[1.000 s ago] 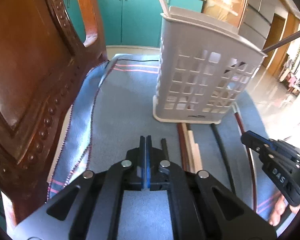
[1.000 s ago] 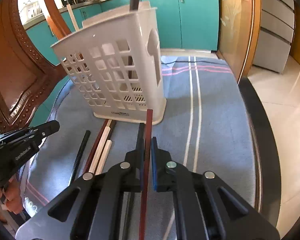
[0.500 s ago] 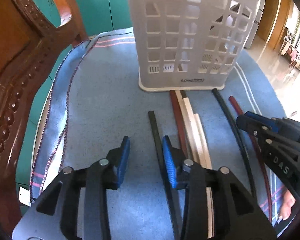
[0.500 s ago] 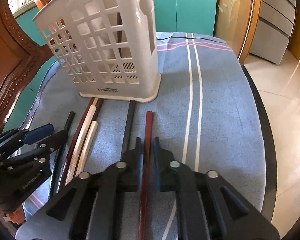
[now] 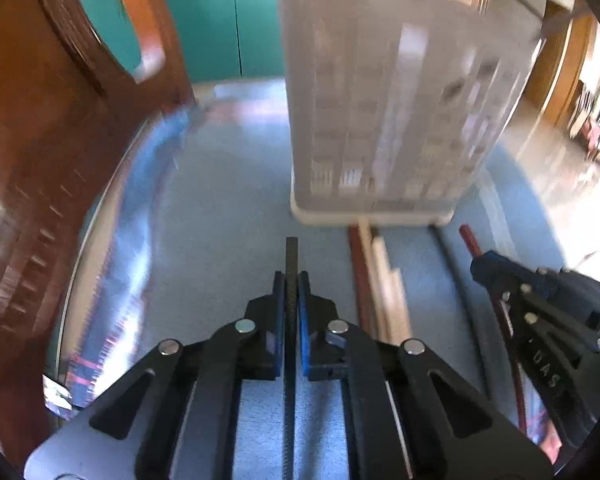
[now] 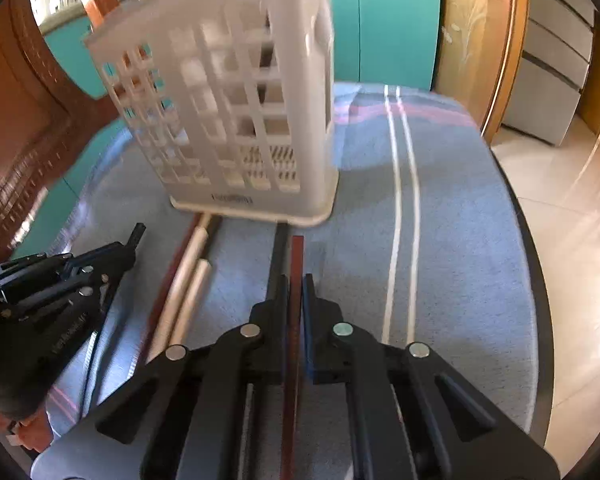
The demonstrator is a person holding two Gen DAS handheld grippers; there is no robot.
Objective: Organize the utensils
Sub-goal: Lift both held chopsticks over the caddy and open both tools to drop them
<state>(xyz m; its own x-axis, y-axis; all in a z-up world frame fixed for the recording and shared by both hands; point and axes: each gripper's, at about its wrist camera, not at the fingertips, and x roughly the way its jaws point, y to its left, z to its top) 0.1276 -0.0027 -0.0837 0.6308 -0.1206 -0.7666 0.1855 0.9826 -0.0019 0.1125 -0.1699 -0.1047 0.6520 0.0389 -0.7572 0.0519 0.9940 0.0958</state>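
A white slotted utensil basket [image 5: 388,120] stands on the blue cloth; it also shows in the right wrist view [image 6: 236,120]. My left gripper [image 5: 291,280] is shut on a black chopstick [image 5: 291,256] that points at the basket. My right gripper [image 6: 297,280] is shut on a dark red chopstick [image 6: 297,256], also seen in the left wrist view [image 5: 467,236]. A brown chopstick [image 5: 358,264], cream chopsticks [image 5: 384,276] and a black chopstick [image 6: 278,252] lie on the cloth in front of the basket.
A carved wooden chair back [image 5: 40,160] stands close on the left. The round table's dark rim [image 6: 536,280] curves along the right, with tiled floor beyond. Teal cabinets [image 5: 220,20] stand behind.
My left gripper was open beside the black chopstick; now it is shut on it and lifting, with motion blur. My right gripper keeps the red chopstick and has tilted up slightly.
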